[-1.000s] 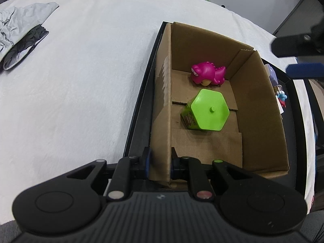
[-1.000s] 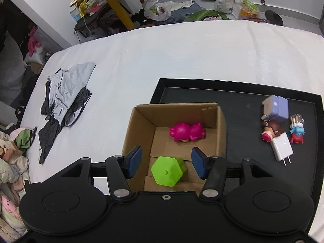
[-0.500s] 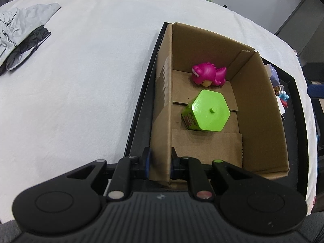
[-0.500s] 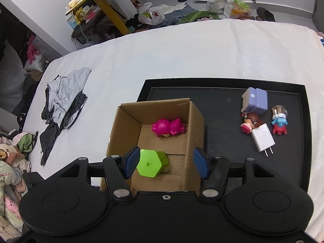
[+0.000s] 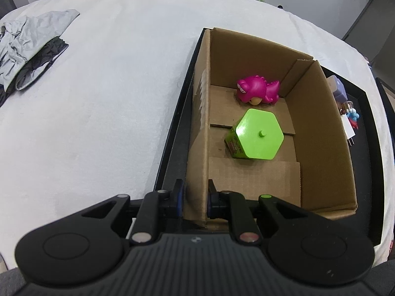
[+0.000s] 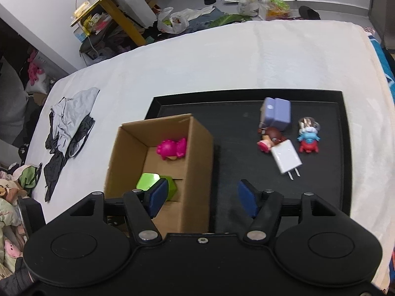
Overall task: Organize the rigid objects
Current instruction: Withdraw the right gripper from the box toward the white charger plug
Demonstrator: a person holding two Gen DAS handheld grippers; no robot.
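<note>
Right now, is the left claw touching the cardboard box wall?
Touching. The left wrist view shows the left claw shut on the near side wall of the cardboard box, one pad pressed against each face.

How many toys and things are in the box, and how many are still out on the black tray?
In the cardboard box: 2, a pink dinosaur toy and a green hexagon box.
On the black tray: 4, a purple charger, a white charger, a brown-haired figure and a blue and red figure.
Total: 6
</note>
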